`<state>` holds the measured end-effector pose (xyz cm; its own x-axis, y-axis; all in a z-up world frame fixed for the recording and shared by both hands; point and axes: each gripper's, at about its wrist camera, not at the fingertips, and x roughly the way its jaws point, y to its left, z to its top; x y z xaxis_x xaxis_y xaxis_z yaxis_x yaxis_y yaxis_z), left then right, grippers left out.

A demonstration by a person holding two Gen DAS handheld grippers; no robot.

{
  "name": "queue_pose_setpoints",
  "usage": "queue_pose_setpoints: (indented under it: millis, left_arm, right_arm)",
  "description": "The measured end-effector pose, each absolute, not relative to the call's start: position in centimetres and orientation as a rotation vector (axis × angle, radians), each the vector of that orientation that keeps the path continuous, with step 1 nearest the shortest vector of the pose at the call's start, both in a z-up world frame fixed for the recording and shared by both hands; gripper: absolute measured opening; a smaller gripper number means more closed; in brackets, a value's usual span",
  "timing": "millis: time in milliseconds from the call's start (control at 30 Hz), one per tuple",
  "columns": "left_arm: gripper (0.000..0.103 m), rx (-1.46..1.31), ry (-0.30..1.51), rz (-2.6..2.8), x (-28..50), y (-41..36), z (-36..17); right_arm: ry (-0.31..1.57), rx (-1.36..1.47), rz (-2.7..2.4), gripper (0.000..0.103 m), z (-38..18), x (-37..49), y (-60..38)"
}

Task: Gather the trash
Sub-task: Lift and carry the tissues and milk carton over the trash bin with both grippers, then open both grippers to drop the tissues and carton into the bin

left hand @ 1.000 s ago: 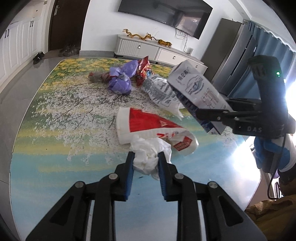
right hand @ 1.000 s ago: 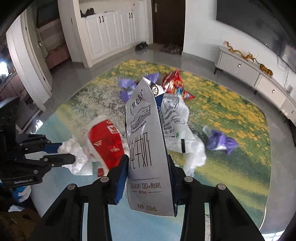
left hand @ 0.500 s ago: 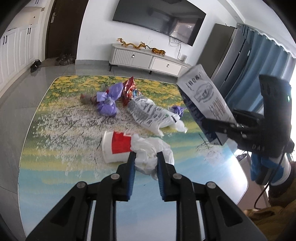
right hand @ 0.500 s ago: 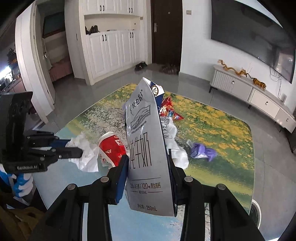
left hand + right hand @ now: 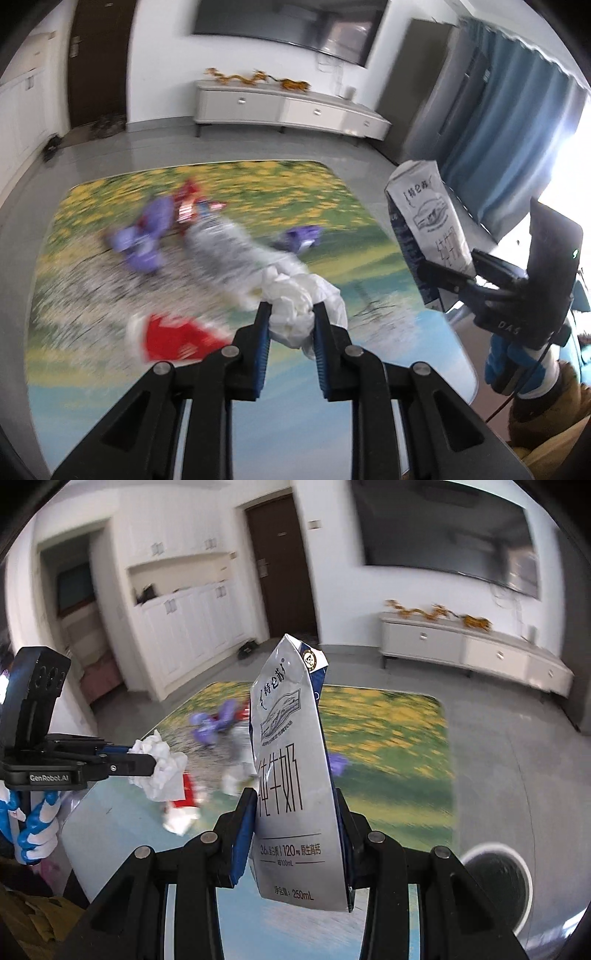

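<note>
Left gripper: clamped on a crumpled white tissue wad, blue pads pressing both sides, wad bulging past the fingertips toward centre frame. Same gripper seen at left of the right wrist view, wad at its tip, clear of the surface below. Gloved hand, blue and white, wrapped round the handle at lower left.

Right gripper: clamped on a silver milk carton, held upright at centre frame, gabled top uppermost, printed face toward the camera. Same gripper seen at right of the left wrist view, carton tilted, top toward upper centre. Gloved hand below it at lower right.

Beyond the grippers: counter with a glossy printed top, blue at the near edge, yellow flowers at the far edge. Resting on it, blurred: red and white paper cup on its side at lower left of centre; grey printed plastic bag at centre; purple wrapper at its left; red snack packet just above; smaller purple scrap right of centre.

Lower right of the right wrist view: round white-rimmed bin, dark inside, on the floor beside the counter.

Background: wall television at top, white low cabinet beneath, blue curtain at upper right.
</note>
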<state>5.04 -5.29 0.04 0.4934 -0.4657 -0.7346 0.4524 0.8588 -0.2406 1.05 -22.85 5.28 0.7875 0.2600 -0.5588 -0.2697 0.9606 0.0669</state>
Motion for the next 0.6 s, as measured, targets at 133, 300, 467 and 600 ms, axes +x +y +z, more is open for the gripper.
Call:
queue_pose_setpoints:
  millis: [133,300,467,600]
  left_arm:
    - [0.02,0.006,0.915,-0.652,6.5,-11.2,0.3]
    - [0.02,0.05,0.93,-0.772,8.4,-20.2,0.2]
    - [0.02,0.098,0.961,-0.858,9.7,-29.1,-1.6]
    - [0.022,0.127,0.999,-0.881,10.8,-35.2,-3.8]
  right_arm:
    - [0.594,0.061,0.18,0.037,4.5,-0.2,-28.9]
    - [0.624,0.122,0.016,0.037,3.1,-1.8,-36.7]
    - [0.685,0.194,-0.106,0.037,0.3,-2.3,-43.2]
    - [0.741,0.263,-0.162,0.037,-2.5,-1.5,-47.5]
